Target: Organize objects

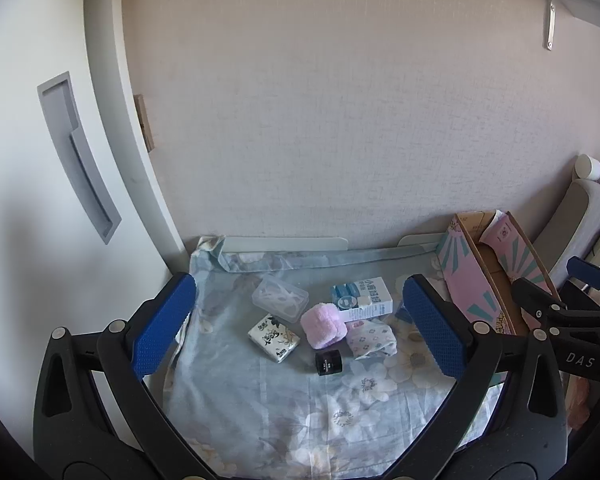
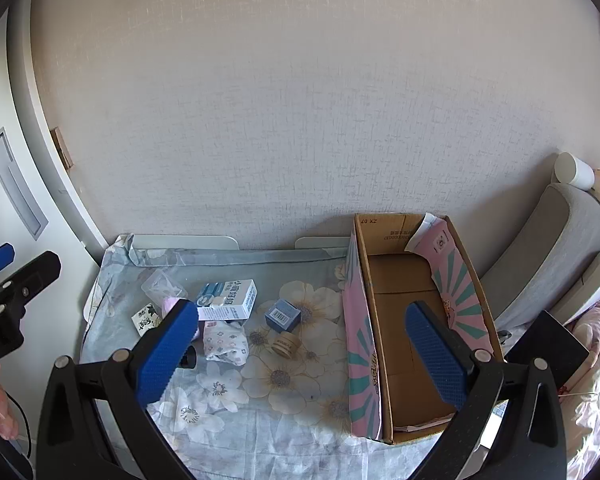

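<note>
Clutter waiting beside open box

Clutter is lying mid-tabletop [image 2: 300, 420]: white carton [image 2: 228, 300], pink puff [image 1: 323, 326], tissue pack [image 1: 273, 338], black jar [image 1: 328, 363], blue cube [image 2: 282, 315], wooden jar [image 2: 286, 344]. Cardboard box [image 2: 400, 340] is sitting just right of them. Left tongs [image 1: 300, 334] and right tongs [image 2: 302, 358] are hovering wide apart, gripping nothing.

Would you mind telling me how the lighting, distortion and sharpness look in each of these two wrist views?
Left wrist view: soft daylight, strong fisheye bending of the door frame, dark vignetted corners, items on the floral cloth sharp. Right wrist view: same even light, the cardboard box casts a faint shadow on the wall, straight edges bow, no glare.
</note>
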Tool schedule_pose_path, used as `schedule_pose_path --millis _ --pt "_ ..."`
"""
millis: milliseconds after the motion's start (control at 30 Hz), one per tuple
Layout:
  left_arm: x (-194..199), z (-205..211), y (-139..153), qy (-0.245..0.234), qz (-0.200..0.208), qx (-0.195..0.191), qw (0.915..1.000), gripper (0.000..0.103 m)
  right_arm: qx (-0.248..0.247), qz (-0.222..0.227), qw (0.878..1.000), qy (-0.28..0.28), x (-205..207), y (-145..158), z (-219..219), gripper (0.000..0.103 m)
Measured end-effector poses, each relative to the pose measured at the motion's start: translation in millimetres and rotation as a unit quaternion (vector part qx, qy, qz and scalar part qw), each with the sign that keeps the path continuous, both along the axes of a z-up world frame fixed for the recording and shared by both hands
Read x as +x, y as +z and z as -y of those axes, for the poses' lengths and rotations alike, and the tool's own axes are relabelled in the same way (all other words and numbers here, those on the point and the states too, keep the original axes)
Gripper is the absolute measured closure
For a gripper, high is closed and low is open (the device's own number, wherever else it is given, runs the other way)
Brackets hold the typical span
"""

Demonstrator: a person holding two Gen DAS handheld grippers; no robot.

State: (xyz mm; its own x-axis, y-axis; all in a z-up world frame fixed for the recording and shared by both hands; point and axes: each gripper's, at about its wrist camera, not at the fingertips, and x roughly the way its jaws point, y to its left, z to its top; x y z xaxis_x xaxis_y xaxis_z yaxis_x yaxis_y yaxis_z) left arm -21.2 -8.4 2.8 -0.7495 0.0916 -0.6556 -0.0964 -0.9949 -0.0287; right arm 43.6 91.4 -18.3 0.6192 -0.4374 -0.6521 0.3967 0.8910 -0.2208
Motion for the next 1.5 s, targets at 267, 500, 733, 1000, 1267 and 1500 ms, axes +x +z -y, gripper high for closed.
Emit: schedule_pose_path --millis 267,500,733,1000,1267,1500 --pt "0.8 2.5 -0.2 0.0 0.0 -0.002 1.0 0.0 -0.005 -0.002 1.0 -0.001 2.3 0.3 -4.6 0.001" --pt "2.7 6.4 1.2 -0.002 0.001 0.003 1.0 0.0 -0.008 -0.004 1.0 -0.005 2.1 -1.7 -10.0 0.001" --pt "4.1 7.3 1.7 -0.005 0.002 -0.002 1.0 0.0 -0.009 -0.005 1.0 -0.005 2.2 -1.3 -13.6 0.001" --pt "3.7 7.9 2.7 -0.007 0.006 0.001 1.0 0.0 -0.006 -0.005 1.0 -0.013 2.6 -2.4 -15.1 0.001" --pt "4.0 8.2 1.2 -0.011 0.008 0.002 0.9999 0.0 -0.004 -0.002 1.0 -0.023 2.3 -2.7 -16.6 0.0" --pt "2.9 11.9 -2.1 -0.013 0.012 0.006 0.9998 0.0 -0.003 -0.002 1.0 -0.031 2.5 -2.6 -16.4 0.0"
